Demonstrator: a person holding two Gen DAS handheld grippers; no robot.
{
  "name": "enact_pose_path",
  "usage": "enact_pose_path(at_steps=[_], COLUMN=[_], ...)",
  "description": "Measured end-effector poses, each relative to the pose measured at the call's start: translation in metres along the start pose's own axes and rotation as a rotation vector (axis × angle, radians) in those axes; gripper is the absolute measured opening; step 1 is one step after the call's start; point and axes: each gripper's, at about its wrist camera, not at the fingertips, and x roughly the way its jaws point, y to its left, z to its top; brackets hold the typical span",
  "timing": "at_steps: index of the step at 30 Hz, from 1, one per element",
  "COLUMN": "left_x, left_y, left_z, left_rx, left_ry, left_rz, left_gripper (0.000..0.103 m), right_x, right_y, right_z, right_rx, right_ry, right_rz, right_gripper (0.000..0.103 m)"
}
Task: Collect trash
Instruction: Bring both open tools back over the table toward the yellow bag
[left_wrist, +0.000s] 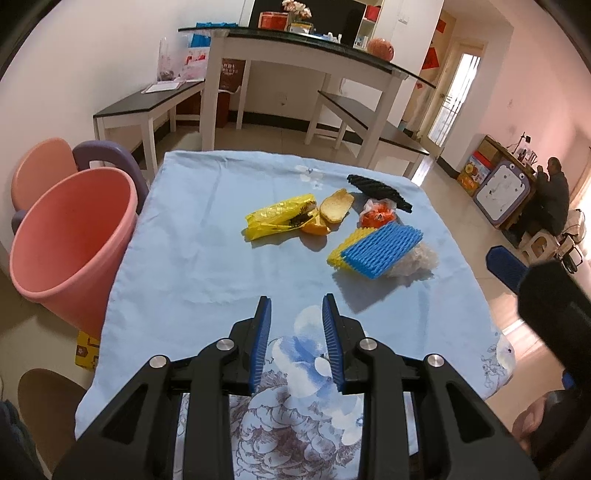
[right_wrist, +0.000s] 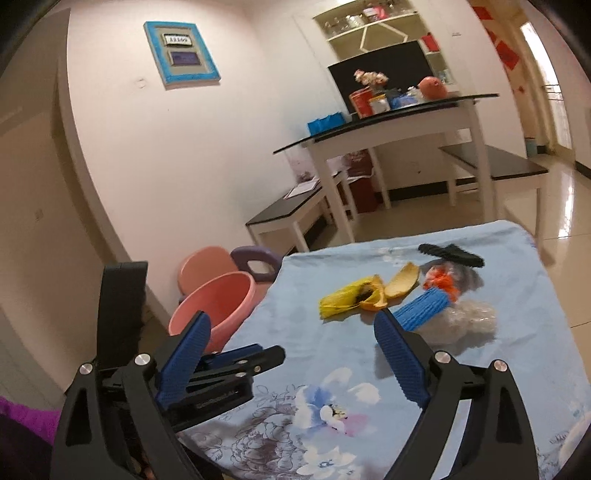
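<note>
A table (left_wrist: 177, 266) was covered by a light blue cloth printed with flowers at the near end. On it, toward the far right, trash was gathered: a yellow bag (left_wrist: 275, 218) touching orange peel (left_wrist: 314, 227), a pale peel (left_wrist: 335, 206), a black net (left_wrist: 380, 192), an orange wrapper (left_wrist: 376, 216), a blue net (left_wrist: 382, 245) laid over a yellow net (left_wrist: 345, 245), and clear plastic (left_wrist: 415, 262).

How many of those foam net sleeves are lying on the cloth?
3 that I can see: a blue one nearest, a yellow one tucked under its left edge, and a black one at the far side. Others could be hidden beneath.
</note>
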Motion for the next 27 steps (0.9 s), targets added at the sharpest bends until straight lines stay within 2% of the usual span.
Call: enact_pose_path(at_steps=[3,8,15,17,21,27], left_x=[0.007,0.021,0.033,0.038,0.044,0.051], left_y=[-0.002,-0.01,-0.01,-0.008,-0.007,-0.007], left_z=[0.001,0.006,0.017,0.019,0.026,0.033], left_rx=[0.013,0.061,0.082,0.085,0.101,0.138], left_ry=[0.014,0.035,0.012,0.019,0.017,0.005], left_rz=[-0.015,-0.034,-0.025,-0.021,-0.025,-0.034], left_gripper=[0.029,0.029,0.029,0.029,0.029,0.029], right_x=[0.016,0.027,0.039,0.039,0.036,0.027], right_y=[-0.006,-0.016,-0.058,-0.069,-0.091,-0.118], right_z=[-0.002,-0.001,0.007,0.007,0.01,0.025], right_rx=[0.007,0.01,0.1,0.126,0.165,0.148], right_ry=[0.062,0.081,0.126,0.133,0.142,0.101], right_rz=[-0.007,-0.014,-0.05,-0.054,-0.081,-0.165], right_gripper=[0.088,0.083,0.077,0.074,0.073,0.069])
